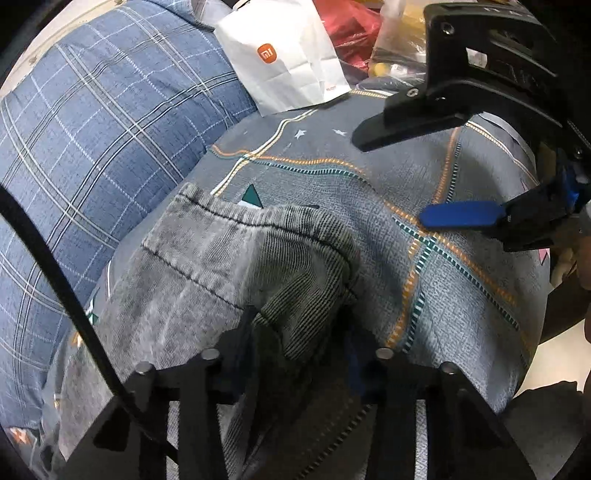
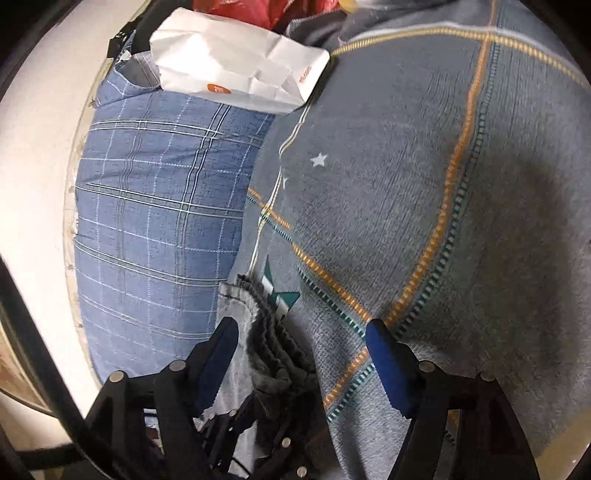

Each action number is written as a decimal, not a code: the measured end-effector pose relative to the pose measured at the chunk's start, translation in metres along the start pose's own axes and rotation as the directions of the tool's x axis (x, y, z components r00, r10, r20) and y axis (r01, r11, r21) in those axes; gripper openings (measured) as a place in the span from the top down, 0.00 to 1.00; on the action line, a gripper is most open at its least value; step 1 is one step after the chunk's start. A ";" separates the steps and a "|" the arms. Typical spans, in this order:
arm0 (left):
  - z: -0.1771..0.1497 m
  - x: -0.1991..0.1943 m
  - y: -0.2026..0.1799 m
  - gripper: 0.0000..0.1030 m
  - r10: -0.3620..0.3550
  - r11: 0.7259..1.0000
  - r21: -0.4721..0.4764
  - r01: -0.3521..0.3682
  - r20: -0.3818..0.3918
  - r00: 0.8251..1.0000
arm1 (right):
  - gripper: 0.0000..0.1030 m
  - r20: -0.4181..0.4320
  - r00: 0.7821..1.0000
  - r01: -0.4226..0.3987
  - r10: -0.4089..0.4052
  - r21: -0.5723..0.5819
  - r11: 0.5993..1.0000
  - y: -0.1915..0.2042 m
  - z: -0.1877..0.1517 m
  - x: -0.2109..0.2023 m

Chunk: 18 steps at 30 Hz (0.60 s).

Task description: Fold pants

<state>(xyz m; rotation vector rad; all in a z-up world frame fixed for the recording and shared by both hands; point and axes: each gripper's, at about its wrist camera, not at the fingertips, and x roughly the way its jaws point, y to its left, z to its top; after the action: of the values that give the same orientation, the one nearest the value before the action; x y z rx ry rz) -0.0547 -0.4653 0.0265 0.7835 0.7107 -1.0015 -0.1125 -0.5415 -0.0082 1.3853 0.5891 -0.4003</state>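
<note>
The pants [image 1: 236,266], grey washed denim with dark stitching, lie bunched on the bedsheet [image 1: 461,280], a grey cloth with orange and teal dashed lines, stars and triangles. Their hemmed edge faces the pillow [image 1: 92,147], and the near part rises in a ribbed fold toward the left camera.

The left gripper [image 1: 295,354] is low in its own view, and cloth covers its fingertips; the fold of the pants runs up between its arms, so it looks clamped on the pants, though the tips themselves are hidden.

The right gripper [image 2: 301,332] has its blue fingers [image 2: 384,354] spread wide. A crumpled ridge of the pants [image 2: 273,347] lies between them, near the left finger, not pinched. In the left view the same gripper [image 1: 424,173] hangs above the sheet beyond the pants, one black finger high, one blue finger lower, well apart.

The blue plaid pillow lies just beside the pants, along the sheet's edge. A white paper bag [image 1: 284,62] with an orange logo leans at the pillow's far end, partly on the sheet. Behind it, red fabric [image 1: 351,33] and clear plastic bags [image 1: 399,40].
</note>
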 end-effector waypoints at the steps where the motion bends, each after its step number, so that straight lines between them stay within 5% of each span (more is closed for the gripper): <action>1: 0.001 0.001 0.003 0.82 0.008 1.000 0.000 -0.008 0.000 1.000 | 0.28 -0.006 1.000 -0.015 0.015 -0.003 1.000 0.001 0.000 0.001; 4: 0.001 -0.015 0.034 0.83 -0.013 0.989 -0.148 0.020 0.048 0.999 | 0.28 -0.025 0.996 -0.083 0.082 -0.030 0.996 0.009 0.000 0.004; 7: -0.004 -0.039 0.067 0.83 -0.029 0.941 -0.331 0.077 0.148 0.989 | 0.28 -0.076 0.978 -0.199 0.194 -0.059 0.978 0.022 -0.001 0.011; 12: -0.013 -0.046 0.074 0.83 -0.033 0.923 -0.374 0.091 0.160 0.987 | 0.25 -0.212 0.954 -0.223 0.213 -0.023 0.975 0.050 0.012 0.049; 14: -0.016 -0.046 0.070 0.83 -0.045 0.923 -0.370 0.104 0.164 0.985 | 0.25 -0.296 0.927 -0.243 0.230 -0.009 0.970 0.060 0.015 0.079; 18: -0.020 -0.043 0.062 0.83 -0.098 0.918 -0.367 0.150 0.156 0.983 | 0.25 -0.341 0.907 -0.270 0.247 -0.022 0.962 0.064 0.014 0.103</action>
<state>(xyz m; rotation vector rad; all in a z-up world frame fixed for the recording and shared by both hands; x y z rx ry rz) -0.0176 -0.4094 0.0660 0.3331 0.8130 -0.9818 0.0092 -0.5382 -0.0182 1.4533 0.6782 0.0752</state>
